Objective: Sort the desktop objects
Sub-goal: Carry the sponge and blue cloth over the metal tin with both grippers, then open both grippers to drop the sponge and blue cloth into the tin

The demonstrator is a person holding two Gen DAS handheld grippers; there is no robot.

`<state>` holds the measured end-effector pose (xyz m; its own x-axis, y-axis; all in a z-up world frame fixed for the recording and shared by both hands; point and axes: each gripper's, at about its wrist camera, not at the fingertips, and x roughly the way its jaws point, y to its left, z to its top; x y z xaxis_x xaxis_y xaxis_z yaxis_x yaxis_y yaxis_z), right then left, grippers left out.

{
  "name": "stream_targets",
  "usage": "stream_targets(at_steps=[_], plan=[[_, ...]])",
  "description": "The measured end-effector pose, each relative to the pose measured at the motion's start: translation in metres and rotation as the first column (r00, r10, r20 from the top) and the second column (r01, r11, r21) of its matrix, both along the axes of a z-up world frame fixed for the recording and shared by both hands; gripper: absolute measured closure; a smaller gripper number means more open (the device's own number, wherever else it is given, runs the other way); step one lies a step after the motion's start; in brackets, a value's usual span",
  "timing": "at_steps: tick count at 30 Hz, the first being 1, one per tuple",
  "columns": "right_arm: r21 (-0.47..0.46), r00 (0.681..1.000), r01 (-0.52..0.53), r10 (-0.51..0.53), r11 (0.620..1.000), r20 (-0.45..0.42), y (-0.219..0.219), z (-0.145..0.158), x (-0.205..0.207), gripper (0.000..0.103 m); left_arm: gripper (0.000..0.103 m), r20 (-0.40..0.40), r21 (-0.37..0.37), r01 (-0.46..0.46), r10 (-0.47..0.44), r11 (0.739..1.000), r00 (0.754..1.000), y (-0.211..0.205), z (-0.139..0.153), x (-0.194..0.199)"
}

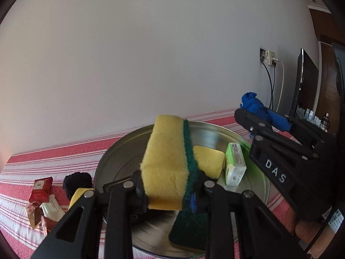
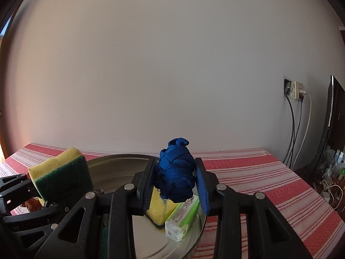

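My left gripper (image 1: 170, 192) is shut on a yellow sponge with a green scouring side (image 1: 167, 161), held upright above a round metal tray (image 1: 112, 157); it also shows at the left of the right wrist view as the same sponge (image 2: 62, 177). My right gripper (image 2: 175, 183) is shut on a bundle of blue woven cord (image 2: 174, 170), also over the tray (image 2: 120, 168); the bundle (image 1: 254, 105) shows at the right of the left view. In the tray lie another yellow sponge (image 1: 208, 160), a green-and-white packet (image 1: 235, 164) and a green-sided sponge (image 1: 189, 228).
A red-and-white striped cloth (image 2: 269, 185) covers the table. Left of the tray lie red and cream sachets (image 1: 42, 198) and a black knitted item (image 1: 77, 182). A wall socket with cables (image 2: 297, 90) and a dark monitor (image 2: 334, 116) are at the right.
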<state>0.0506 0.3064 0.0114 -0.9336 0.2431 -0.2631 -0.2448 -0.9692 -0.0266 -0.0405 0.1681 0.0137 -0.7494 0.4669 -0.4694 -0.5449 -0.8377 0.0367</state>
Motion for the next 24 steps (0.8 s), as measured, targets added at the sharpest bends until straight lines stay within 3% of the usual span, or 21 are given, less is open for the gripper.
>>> stream_targets(at_steps=[10, 24], plan=[[0.004, 0.998, 0.025, -0.025, 1.0, 0.056, 0.021, -0.012, -0.01, 0.065, 0.077, 0.049, -0.061, -0.026, 0.029, 0.998, 0.998, 0.02, -0.017, -0.018], [0.031, 0.993, 0.015, -0.019, 0.999, 0.113, 0.026, -0.02, -0.02, 0.065, 0.077, 0.09, -0.076, -0.049, 0.056, 0.996, 0.994, 0.018, -0.026, -0.028]])
